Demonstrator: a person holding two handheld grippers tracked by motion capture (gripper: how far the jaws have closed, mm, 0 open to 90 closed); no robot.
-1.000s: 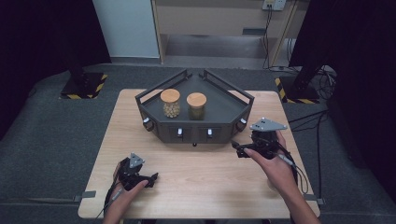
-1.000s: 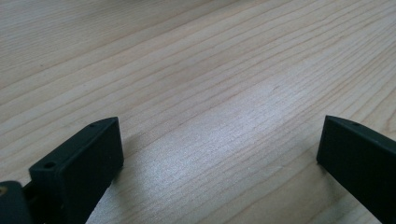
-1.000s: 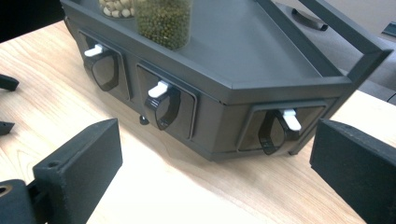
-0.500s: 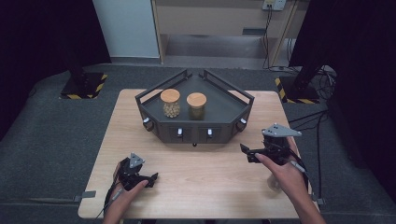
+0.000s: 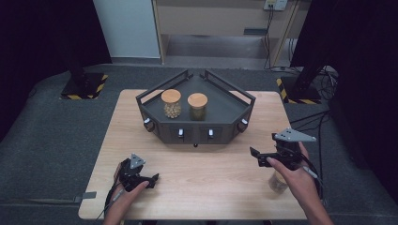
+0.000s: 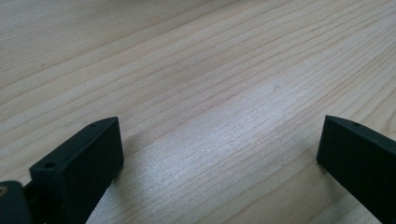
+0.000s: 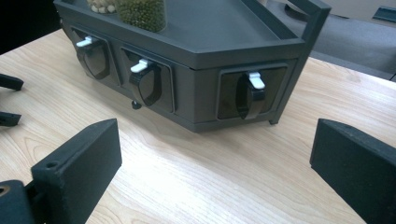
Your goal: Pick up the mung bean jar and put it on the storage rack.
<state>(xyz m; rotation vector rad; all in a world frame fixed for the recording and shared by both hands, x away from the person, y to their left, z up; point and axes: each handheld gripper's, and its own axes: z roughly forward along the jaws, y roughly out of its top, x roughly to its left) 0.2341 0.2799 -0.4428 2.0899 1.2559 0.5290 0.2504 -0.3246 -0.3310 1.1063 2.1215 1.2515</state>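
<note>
A dark grey angular rack [image 5: 225, 112] stands at the back middle of the wooden table [image 5: 206, 187]. On it stand two wood-lidded jars, one of pale beans [image 5: 171, 104] and one of green beans [image 5: 197, 107]. White-handled knobs line its front; the right gripper view faces one of them [image 7: 252, 91]. My right gripper [image 5: 256, 157] [image 7: 217, 158] hovers open at the right, jaws toward the rack, with nothing between them. My left gripper [image 5: 152, 181] [image 6: 219, 149] rests open low over bare wood at the front left. A glass jar [image 5: 278, 183] stands on the table under my right hand.
The rack has raised rails along its sides. Bare wood lies between the two grippers and in front of the rack. The left gripper's jaw tips [image 7: 9, 98] show at the left edge of the right gripper view. Dark floor surrounds the table.
My right gripper has drawn back from the rack, to the right and toward the table's front edge, uncovering the glass jar beneath the hand. The left gripper has stayed put.
</note>
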